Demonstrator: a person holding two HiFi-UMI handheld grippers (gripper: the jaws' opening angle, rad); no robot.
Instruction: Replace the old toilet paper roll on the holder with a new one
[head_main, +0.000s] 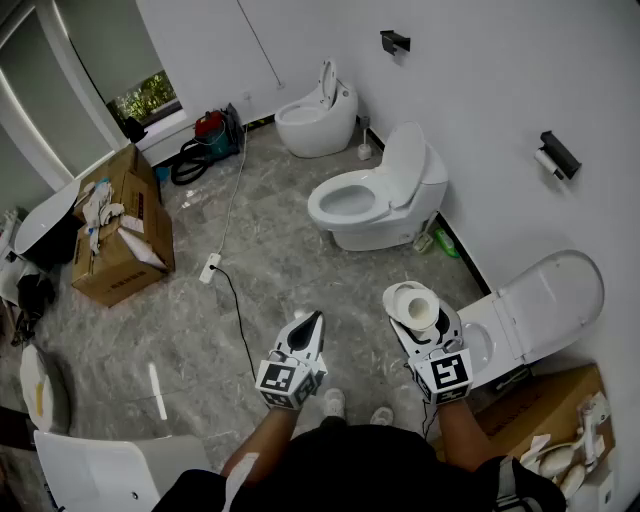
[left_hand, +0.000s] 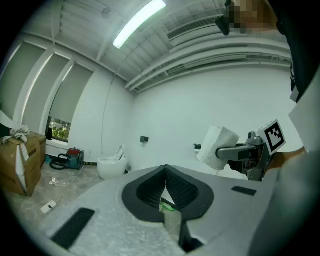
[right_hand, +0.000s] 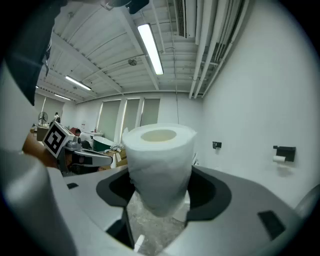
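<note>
Two grippers: left gripper (head_main: 311, 322) (left_hand: 165, 176) and right gripper (head_main: 417, 312) (right_hand: 159, 197), each held in one of the person's hands, side by side and apart above the grey tiled floor (head_main: 250, 230).
Left fingers (left_hand: 189, 193): pressed together tip to tip, with nothing between them.
Right fingers (right_hand: 211, 193): spread wide and clamped on the toilet paper roll (head_main: 412, 303) (right_hand: 159, 165) (left_hand: 218, 145), pads against its two sides.
Roll position: upright between the right fingers, hollow core facing up, its top above the fingertips; full and white.
Wall holder (head_main: 558, 153) (right_hand: 285, 151): black, fixed to the white wall (head_main: 480, 90), ahead of and to the right of the right fingers, well apart from them.
Old roll (head_main: 545, 163): small and white, on that holder; its condition is too small to tell.
Second holder (head_main: 395, 41) (right_hand: 216, 145): black, farther along the same wall, well ahead of both sets of fingers.
Toilets: three white units along the wall. Nearest toilet (head_main: 535, 310), lid raised, is below and just right of the right fingers. Middle toilet (head_main: 378, 195) and far toilet (head_main: 318, 112) stand ahead of them.
Cardboard box (head_main: 118, 240): open, on the floor, well to the left of the left fingers.
Power strip (head_main: 210, 268): white, on the floor ahead of the left fingers, with a black cable leading back toward the person.
</note>
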